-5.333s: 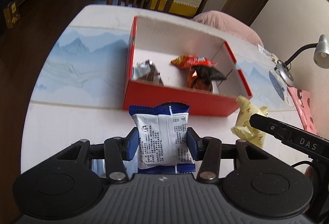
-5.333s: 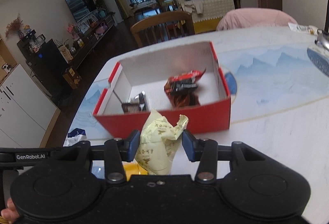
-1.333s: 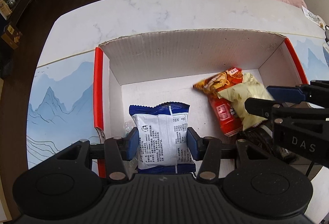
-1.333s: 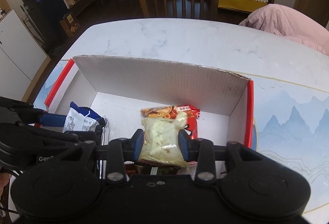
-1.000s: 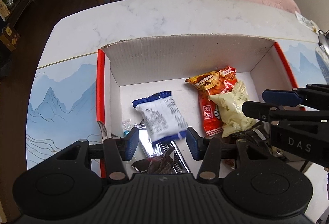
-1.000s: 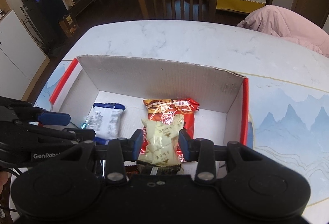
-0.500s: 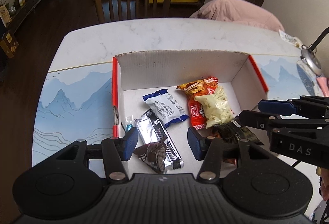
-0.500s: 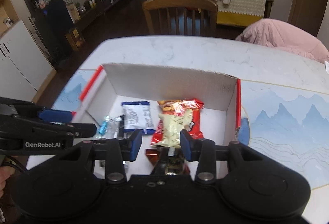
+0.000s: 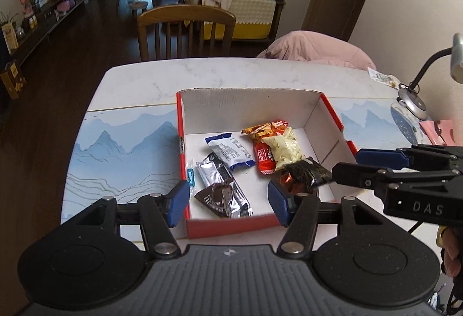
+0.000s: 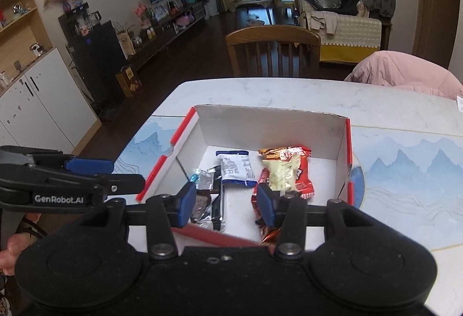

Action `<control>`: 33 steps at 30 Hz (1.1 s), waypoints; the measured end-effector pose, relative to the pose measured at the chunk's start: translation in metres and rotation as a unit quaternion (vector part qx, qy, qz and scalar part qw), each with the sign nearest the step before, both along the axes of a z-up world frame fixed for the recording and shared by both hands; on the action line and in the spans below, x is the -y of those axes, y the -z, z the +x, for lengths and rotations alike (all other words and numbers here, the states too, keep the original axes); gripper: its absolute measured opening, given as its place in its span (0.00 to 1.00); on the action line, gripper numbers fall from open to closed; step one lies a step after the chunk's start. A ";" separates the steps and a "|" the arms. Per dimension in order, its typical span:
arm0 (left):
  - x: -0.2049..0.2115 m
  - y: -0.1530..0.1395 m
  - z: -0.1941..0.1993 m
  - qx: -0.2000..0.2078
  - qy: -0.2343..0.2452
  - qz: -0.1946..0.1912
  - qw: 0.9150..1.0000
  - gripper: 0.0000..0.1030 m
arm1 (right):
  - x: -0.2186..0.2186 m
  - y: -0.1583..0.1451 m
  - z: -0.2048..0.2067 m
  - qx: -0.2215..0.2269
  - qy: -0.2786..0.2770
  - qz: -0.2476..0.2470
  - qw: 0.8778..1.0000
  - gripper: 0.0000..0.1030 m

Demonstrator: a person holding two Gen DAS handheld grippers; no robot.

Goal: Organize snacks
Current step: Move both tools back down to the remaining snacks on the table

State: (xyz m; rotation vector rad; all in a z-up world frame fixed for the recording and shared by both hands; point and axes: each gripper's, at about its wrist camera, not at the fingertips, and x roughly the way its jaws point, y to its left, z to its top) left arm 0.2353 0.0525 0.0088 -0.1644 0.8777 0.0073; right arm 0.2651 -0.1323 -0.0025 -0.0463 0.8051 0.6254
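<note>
A red cardboard box [image 9: 231, 226] with white inside stands on the table and holds several snack packets. A white and blue packet [image 9: 230, 151] lies in the middle, a pale yellow packet [image 9: 285, 148] lies on a red one [image 9: 264, 155], and dark wrappers [image 9: 221, 195] lie near the front wall. My left gripper [image 9: 228, 200] is open and empty, above the box's near edge. My right gripper [image 10: 225, 203] is open and empty, also pulled back over the near edge. In the right wrist view the box [image 10: 185, 129] holds the blue packet [image 10: 234, 168] and yellow packet [image 10: 282, 171].
A blue mountain-print mat [image 9: 124, 148] covers the marble table. A desk lamp [image 9: 416, 101] stands at the right, and a pink paper [image 9: 439, 130] lies by it. A wooden chair [image 9: 185, 32] and a pink cushion [image 9: 315, 49] are behind the table.
Both grippers carried their packets over the box, opened and let them drop inside. Both have since drawn back and up, empty.
</note>
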 end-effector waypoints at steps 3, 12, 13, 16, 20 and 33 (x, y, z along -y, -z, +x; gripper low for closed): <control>-0.003 -0.001 -0.016 0.006 0.003 -0.003 1.000 0.58 | 0.002 0.000 -0.013 0.004 0.001 0.004 1.000 0.47; -0.010 0.009 -0.066 0.022 0.002 -0.009 1.000 0.66 | 0.011 0.015 -0.049 -0.009 -0.001 0.026 1.000 0.56; -0.011 0.011 -0.071 0.024 0.000 -0.011 1.000 0.69 | 0.012 0.018 -0.053 -0.012 -0.002 0.027 1.000 0.56; -0.014 0.018 -0.083 0.023 -0.002 -0.017 1.000 0.73 | 0.011 0.028 -0.067 -0.017 -0.004 0.022 1.000 0.57; -0.018 0.030 -0.092 0.009 -0.011 -0.023 1.000 0.73 | 0.011 0.041 -0.079 -0.033 -0.002 0.025 0.999 0.57; -0.038 0.073 -0.118 -0.039 -0.048 -0.040 0.997 0.73 | 0.003 0.079 -0.113 -0.057 -0.014 0.004 0.998 0.60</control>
